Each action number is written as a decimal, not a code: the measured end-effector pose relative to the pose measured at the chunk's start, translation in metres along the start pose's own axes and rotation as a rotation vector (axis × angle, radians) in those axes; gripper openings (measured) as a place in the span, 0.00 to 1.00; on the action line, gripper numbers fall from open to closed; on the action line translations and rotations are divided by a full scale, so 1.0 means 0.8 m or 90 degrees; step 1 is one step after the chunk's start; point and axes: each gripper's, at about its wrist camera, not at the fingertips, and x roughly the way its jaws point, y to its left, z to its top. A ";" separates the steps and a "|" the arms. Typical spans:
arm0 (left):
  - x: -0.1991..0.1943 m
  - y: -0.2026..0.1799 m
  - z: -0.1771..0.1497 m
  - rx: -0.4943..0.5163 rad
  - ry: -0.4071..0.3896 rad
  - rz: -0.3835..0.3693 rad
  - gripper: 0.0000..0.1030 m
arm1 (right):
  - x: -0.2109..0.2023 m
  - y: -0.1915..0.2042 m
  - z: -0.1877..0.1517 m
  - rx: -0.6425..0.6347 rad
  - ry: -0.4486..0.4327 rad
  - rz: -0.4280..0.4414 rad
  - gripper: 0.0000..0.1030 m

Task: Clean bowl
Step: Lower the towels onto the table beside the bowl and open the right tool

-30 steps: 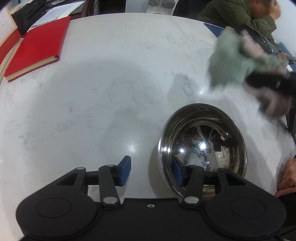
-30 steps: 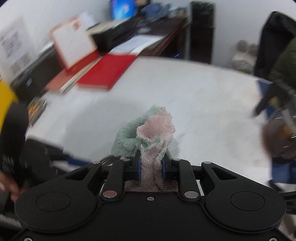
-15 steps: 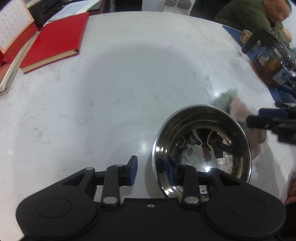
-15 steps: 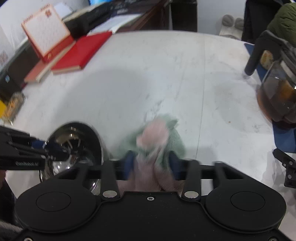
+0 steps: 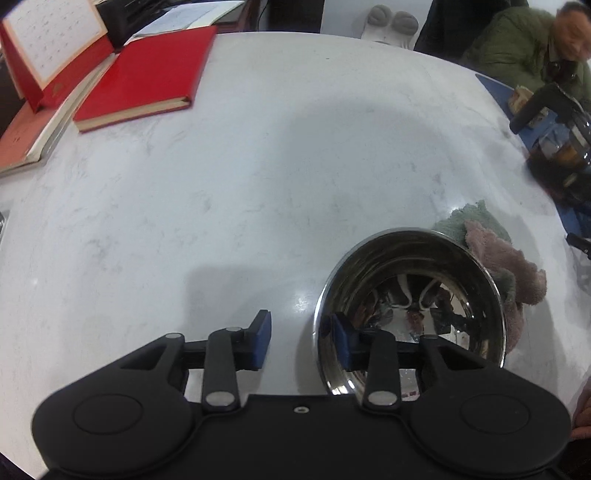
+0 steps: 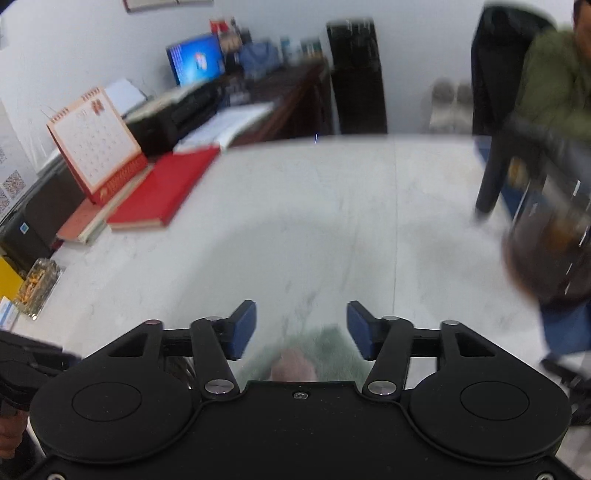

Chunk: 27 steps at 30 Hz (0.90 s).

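The left gripper (image 5: 297, 343) straddles the near rim of the shiny round steel bowl (image 5: 410, 302), jaws partly open (pads clear of the rim). Just beyond the bowl lies the green-and-pink fluffy cloth (image 5: 495, 254) on the white marble worktop (image 5: 258, 177). The right gripper (image 6: 301, 328), jaws opening wide, holds nothing.

Item count on the surface (image 5: 295, 166):
- One steel bowl (image 5: 410, 295).
- One cloth (image 5: 495, 254), green and pink, touching the bowl's far rim.
- One red hardcover book (image 5: 144, 79).
- One desk calendar (image 5: 51, 40).
- One glass teapot (image 5: 561, 151) holding dark liquid.
- One glass ashtray (image 6: 37, 286).

Off the surface: one monitor (image 6: 195, 59), one pair of shoes (image 5: 393, 18).
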 end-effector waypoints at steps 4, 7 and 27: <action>-0.001 -0.003 -0.009 0.052 -0.016 -0.004 0.33 | -0.048 0.022 -0.002 -0.038 -0.125 -0.069 1.00; 0.000 -0.003 -0.015 0.058 -0.028 -0.014 0.33 | -0.066 0.032 -0.009 -0.047 -0.138 -0.057 1.00; 0.000 -0.003 -0.035 -0.034 -0.048 -0.016 0.33 | 0.004 0.030 -0.095 -0.100 0.097 -0.002 0.56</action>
